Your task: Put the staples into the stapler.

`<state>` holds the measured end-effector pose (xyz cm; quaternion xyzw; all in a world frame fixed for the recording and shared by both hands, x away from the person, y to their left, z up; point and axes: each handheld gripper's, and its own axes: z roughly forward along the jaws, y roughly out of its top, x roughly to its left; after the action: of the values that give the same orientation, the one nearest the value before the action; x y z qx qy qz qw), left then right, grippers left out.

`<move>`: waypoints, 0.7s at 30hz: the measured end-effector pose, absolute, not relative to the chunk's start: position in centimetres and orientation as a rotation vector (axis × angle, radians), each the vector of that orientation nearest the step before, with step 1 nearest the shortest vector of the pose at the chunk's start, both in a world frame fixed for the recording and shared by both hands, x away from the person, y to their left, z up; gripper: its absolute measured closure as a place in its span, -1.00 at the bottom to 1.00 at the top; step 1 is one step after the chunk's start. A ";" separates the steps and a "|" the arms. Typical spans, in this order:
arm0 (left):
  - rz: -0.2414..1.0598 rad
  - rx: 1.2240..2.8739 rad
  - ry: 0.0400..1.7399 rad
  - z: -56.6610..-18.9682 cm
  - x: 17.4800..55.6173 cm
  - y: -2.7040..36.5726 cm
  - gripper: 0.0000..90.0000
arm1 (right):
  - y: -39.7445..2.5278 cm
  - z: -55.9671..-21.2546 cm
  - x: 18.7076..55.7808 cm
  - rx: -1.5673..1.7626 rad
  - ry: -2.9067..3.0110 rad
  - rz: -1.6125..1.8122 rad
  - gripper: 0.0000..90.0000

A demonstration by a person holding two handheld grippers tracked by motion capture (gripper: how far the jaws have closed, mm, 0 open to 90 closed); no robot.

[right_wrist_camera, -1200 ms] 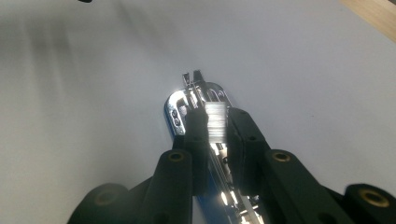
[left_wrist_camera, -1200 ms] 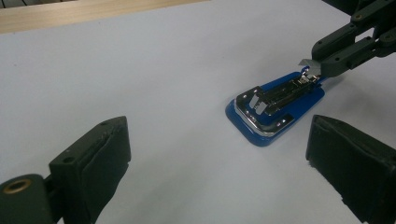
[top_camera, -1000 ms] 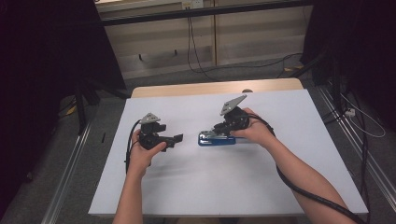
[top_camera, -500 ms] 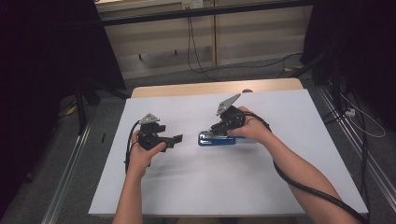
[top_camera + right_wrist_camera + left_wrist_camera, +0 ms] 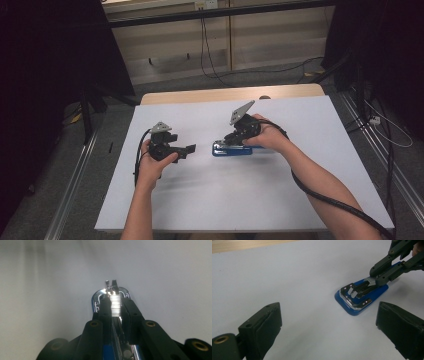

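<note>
Pinching blue stapler (image 5: pixel 231 149), right gripper (image 5: pixel 231 140) nearly closed.

From where I stand there is no lettering, brand, number or sign that can be read on anything here; the blue stapler (image 5: pixel 362 296) on the white table (image 5: pixel 240 200) carries no mark I can make out, and the grippers bear none either
</note>
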<state>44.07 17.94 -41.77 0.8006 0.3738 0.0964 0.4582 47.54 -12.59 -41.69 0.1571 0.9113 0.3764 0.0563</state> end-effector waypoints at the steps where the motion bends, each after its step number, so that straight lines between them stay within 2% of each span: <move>1: 0.237 1.972 0.921 -41.8 44.1 18.0 -0.85 | -12.5 -41.7 47.5 0.478 2.765 1.141 0.76; 21: 0.235 1.972 0.924 -41.8 44.1 18.0 -0.85 | -12.0 -41.7 47.9 0.442 2.772 1.142 0.76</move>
<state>44.10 18.04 -41.78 0.8005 0.3749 0.0955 0.4578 47.94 -11.99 -41.66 0.1458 0.9132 0.3764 0.0556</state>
